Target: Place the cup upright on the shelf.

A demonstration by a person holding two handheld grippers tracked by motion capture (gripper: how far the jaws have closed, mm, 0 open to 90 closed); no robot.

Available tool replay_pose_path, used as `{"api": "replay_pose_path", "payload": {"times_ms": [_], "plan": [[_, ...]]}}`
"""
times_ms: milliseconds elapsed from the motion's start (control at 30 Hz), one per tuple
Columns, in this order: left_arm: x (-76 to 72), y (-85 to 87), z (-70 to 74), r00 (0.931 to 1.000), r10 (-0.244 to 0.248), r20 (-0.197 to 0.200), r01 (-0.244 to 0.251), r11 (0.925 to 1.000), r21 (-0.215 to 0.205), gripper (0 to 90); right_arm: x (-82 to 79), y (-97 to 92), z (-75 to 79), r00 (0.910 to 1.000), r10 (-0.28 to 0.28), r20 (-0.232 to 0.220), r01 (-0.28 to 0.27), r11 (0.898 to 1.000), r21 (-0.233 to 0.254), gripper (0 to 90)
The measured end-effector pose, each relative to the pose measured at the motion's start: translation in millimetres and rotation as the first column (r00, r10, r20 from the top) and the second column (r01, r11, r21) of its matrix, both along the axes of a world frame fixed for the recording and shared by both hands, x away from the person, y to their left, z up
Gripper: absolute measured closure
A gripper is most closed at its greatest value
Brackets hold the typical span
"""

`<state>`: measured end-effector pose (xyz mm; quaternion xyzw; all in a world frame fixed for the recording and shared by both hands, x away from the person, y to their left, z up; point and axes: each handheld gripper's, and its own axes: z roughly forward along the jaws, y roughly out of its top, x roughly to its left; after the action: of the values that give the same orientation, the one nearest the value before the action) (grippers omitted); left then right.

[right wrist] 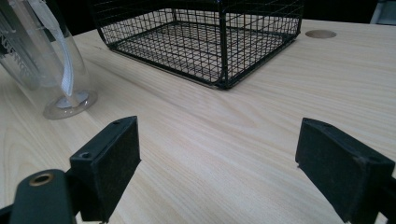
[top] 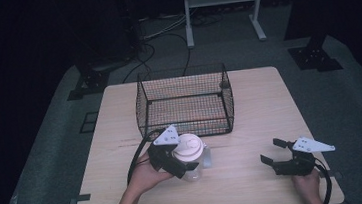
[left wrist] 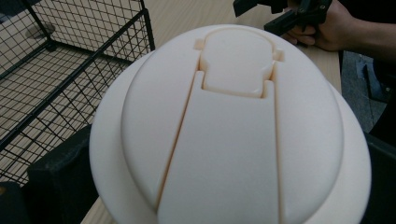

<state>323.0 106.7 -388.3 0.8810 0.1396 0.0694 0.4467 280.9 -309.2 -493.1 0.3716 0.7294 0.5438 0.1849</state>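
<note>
Cream lid in our left gripper!
We clamp the cup by the basket; our right gripper gapes, empty.

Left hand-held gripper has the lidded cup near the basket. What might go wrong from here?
1. The left hand-held gripper clamps the cup up at its cream lid; the lid may pop off or the clear body slip.
2. The wire basket stands close behind, so a low lift could clip its front rim.
3. The right hand-held gripper sits open and apart, giving no support.
</note>
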Motion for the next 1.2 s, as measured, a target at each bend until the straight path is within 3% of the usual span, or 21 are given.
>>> {"api": "replay_pose_path", "payload": {"times_ms": [900, 1200], "plan": [[1.4, -0.3, 2.1, 0.9997, -0.018, -0.015, 0.018, 0.9996, 0.02, 5.1, -0.1, -0.2, 0.1, 1.0, 0.0, 0.002, 0.0, 1.0, 0.003, 12.8], [1.4, -3.1, 11.4, 0.9997, -0.025, -0.005, 0.025, 0.9994, 0.025, 5.1, -0.1, -0.3, 0.2, 1.0, -0.001, 0.0, 0.001, 1.0, 0.003, 12.8]]}}
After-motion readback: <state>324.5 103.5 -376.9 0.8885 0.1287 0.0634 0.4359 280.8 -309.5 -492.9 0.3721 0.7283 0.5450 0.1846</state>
